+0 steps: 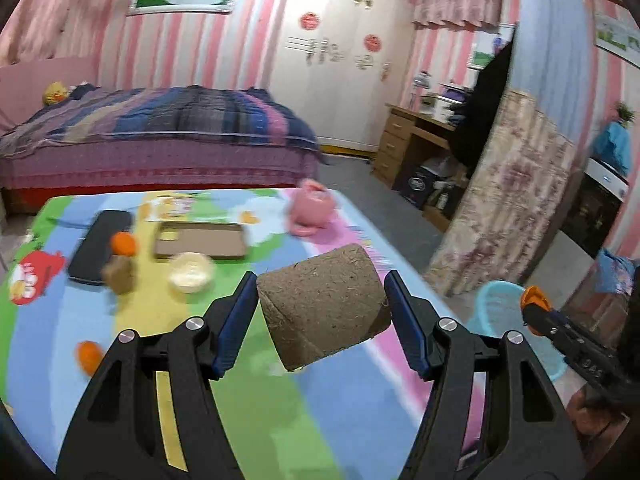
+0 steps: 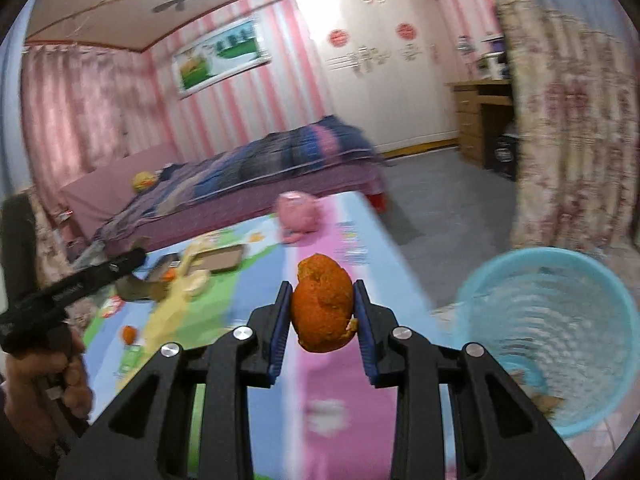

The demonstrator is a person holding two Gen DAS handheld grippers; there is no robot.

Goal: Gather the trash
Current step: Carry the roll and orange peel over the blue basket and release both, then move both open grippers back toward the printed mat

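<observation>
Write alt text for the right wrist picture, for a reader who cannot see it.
A handheld right gripper clamps a piece of orange peel above a table with a bright striped cloth, with a blue wastebasket on the floor to its right. Behind it is a pink-striped bedroom with a bed and a white wardrobe.

bright indoor light, motion blur, fisheye warping
</observation>
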